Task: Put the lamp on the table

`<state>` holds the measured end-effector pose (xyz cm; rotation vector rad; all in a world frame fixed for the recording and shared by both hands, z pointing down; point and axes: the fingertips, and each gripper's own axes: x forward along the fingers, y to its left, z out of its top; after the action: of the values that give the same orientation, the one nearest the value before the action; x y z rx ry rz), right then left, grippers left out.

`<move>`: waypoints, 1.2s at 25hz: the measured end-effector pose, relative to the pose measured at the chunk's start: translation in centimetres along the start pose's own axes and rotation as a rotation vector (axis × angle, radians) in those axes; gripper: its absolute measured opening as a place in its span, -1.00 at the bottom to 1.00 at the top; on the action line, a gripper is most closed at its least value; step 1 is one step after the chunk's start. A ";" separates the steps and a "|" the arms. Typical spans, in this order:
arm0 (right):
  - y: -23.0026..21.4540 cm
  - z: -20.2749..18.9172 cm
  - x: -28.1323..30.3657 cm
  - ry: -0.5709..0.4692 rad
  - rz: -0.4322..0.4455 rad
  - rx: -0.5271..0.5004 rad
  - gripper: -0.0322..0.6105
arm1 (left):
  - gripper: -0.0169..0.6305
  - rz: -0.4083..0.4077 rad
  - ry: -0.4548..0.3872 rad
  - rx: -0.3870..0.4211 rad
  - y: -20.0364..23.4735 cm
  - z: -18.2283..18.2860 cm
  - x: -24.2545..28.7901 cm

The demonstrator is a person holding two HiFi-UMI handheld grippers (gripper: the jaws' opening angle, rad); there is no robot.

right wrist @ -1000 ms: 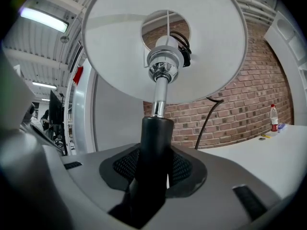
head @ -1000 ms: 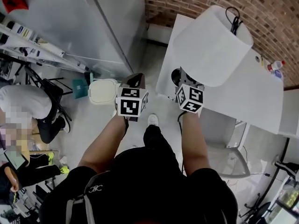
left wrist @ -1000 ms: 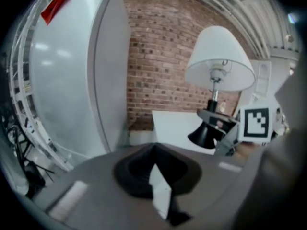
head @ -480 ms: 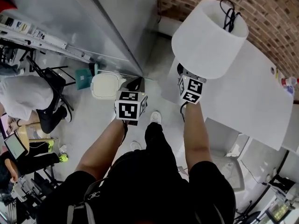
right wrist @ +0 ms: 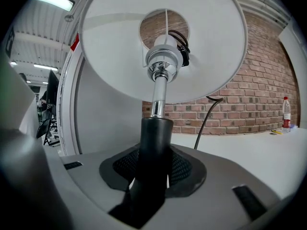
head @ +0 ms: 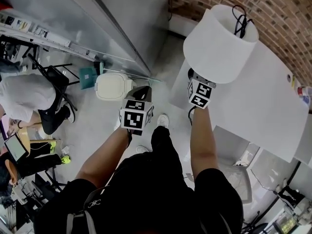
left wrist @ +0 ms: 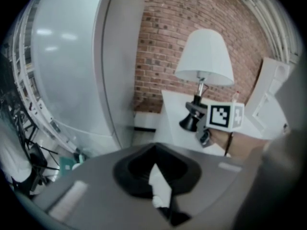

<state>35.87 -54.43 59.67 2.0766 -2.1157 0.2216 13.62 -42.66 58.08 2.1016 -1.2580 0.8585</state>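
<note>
The lamp has a white shade [head: 219, 43], a chrome neck and a black stem [right wrist: 154, 143], with its cord bundled in the top of the shade. It hangs upright in the air over the left end of the white table [head: 263, 101]. My right gripper [head: 195, 78] is shut on the black stem, seen close in the right gripper view [right wrist: 153, 176]. The left gripper view shows the whole lamp [left wrist: 204, 56], its black base [left wrist: 189, 121] and the right gripper [left wrist: 211, 128] beneath it. My left gripper [head: 142, 89] hangs over the floor to the lamp's left, jaws together and holding nothing [left wrist: 158, 186].
A brick wall [head: 273, 9] runs behind the table, and a bottle [head: 304, 90] stands at its far right. A large grey metal panel [head: 112, 18] rises at the left. On the floor are a white bin [head: 113, 87] and a crouching person [head: 29, 101].
The lamp in my right gripper now stands with its shade over the table's left end instead of over its middle. The left gripper stays beside it, and the whole view has shifted.
</note>
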 end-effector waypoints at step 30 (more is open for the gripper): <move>0.7 -3.7 -1.1 0.058 -0.124 0.056 -0.22 | -0.96 -0.048 -0.021 0.018 -0.3 -0.6 -2.3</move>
<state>35.25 -52.52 63.07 2.1950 -1.9619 0.3245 12.86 -40.82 56.75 2.1517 -1.2101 0.8318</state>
